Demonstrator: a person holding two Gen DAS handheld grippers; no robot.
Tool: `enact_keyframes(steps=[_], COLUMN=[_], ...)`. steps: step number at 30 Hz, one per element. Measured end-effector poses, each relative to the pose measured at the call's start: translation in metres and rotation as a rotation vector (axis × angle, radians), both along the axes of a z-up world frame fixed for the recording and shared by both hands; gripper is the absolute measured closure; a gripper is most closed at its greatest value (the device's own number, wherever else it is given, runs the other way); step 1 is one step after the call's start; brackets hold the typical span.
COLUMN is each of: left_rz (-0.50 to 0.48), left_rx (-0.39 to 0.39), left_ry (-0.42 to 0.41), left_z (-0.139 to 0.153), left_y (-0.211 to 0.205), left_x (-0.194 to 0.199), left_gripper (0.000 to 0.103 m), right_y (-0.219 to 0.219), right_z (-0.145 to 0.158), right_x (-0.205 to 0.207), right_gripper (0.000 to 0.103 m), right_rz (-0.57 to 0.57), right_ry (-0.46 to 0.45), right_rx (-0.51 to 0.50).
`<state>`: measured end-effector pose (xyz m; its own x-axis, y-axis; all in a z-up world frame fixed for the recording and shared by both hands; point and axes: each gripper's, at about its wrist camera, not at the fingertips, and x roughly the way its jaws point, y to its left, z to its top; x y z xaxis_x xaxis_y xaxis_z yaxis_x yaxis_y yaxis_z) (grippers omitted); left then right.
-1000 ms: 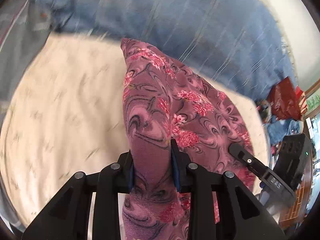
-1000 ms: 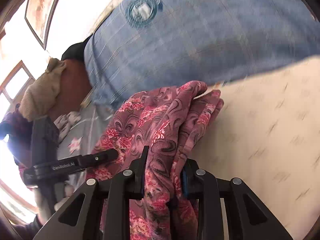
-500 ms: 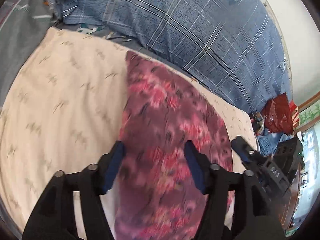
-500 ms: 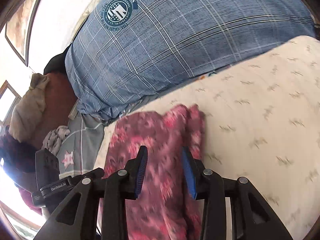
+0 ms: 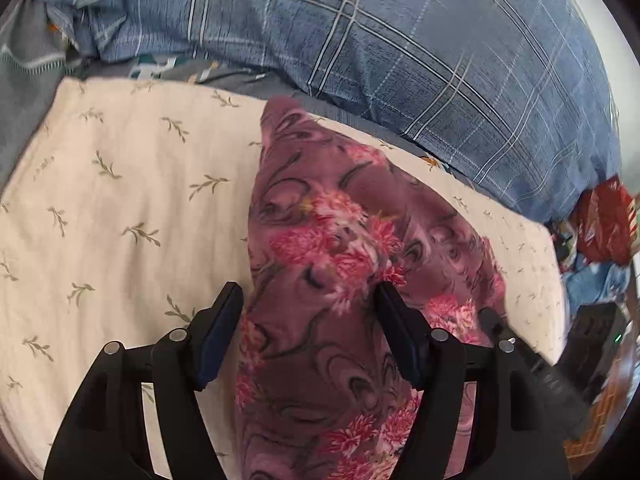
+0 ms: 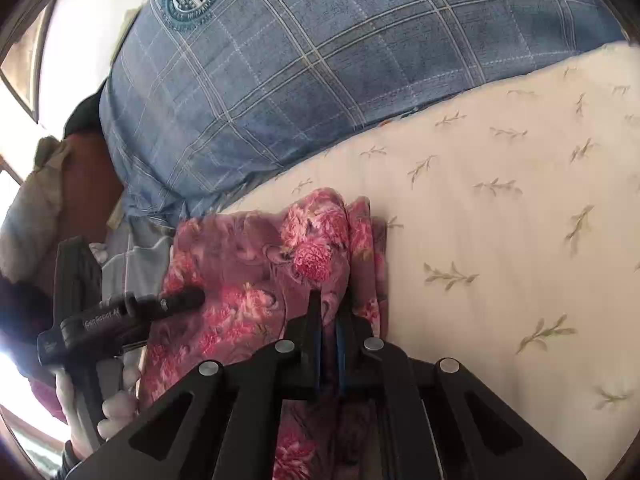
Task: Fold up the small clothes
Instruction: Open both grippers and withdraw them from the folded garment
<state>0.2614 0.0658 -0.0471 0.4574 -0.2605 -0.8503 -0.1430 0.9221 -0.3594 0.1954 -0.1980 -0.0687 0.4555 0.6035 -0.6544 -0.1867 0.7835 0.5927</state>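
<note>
One floral garment (image 5: pixel 340 272), one plaid pillow (image 5: pixel 400 40) (blue), two grippers (image 5: pixel 310 308) (image 6: pixel 330 312)

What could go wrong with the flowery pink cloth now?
The right gripper is shut on a fold of the flowery cloth, so lifting may drag it crooked. The left gripper, jaws opening, straddles the cloth without pinching; closing might bunch it. One corner lies near the cream pad's edge.

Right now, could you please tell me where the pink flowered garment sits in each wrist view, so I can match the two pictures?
Left wrist view: the flowered garment runs from the lower middle up to centre, on the cream cover.
Right wrist view: it lies left of centre, down to the bottom edge.
Shared landmark: the blue plaid pillow across the top of both.
</note>
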Motion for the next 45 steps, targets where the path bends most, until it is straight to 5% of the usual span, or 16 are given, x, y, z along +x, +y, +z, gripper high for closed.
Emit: enact_keyframes(steps=[10,21,25,26,27,30,32,37,42,44,45], left_rz=[-0.008,-0.049,-0.047,-0.041,-0.038,-0.033,-0.025,-0.067,-0.108,-0.109,-0.109], left_rx=[0.027,0.128,0.058,0.036,0.027,-0.012,-0.041,-0.035,-0.052,-0.042,-0.03], left_ry=[-0.041,-0.077,0.011,0.028,0.031,0.047,0.06,0.042,0.066,0.077,0.074], left_z=[0.023,0.035,0.015,0.01,0.009,0.003,0.001,0.012,-0.002,-0.008,-0.006], left_y=[-0.001,-0.006,0.002,0.006,0.008,0.015,0.018,0.021,0.017,0.012,0.011], left_x=[-0.041,-0.098,-0.102,-0.102,-0.103,-0.104,-0.106,-0.129,-0.152,-0.153,-0.155], left_gripper=[0.035,0.035,0.035,0.035,0.035,0.027,0.027,0.028,0.028,0.028,0.028], right_y=[-0.009,-0.008,-0.004,-0.001,0.0,-0.003,0.0,-0.016,-0.03,-0.025,-0.02], right_z=[0.032,0.018,0.02,0.026,0.033,0.048,0.035,0.041,0.037,0.025,0.024], right_x=[-0.038,-0.071,-0.076,-0.078,-0.08,-0.082,-0.073,-0.086,-0.12,-0.128,-0.131], right_gripper=[0.087,0.069,0.074,0.091,0.095,0.096,0.096,0.086,0.061,0.071,0.098], right_rz=[-0.023,-0.066,-0.058,-0.025,-0.01,-0.006,-0.004,-0.039,-0.022,0.024,0.067], right_ry=[-0.004,0.021,-0.025,-0.056,-0.079,-0.125,-0.048,-0.001,0.038,0.071,0.072], right_rx=[0.01,0.011,-0.031,-0.037,-0.035,-0.035,-0.111,-0.019,-0.037,-0.058,-0.064])
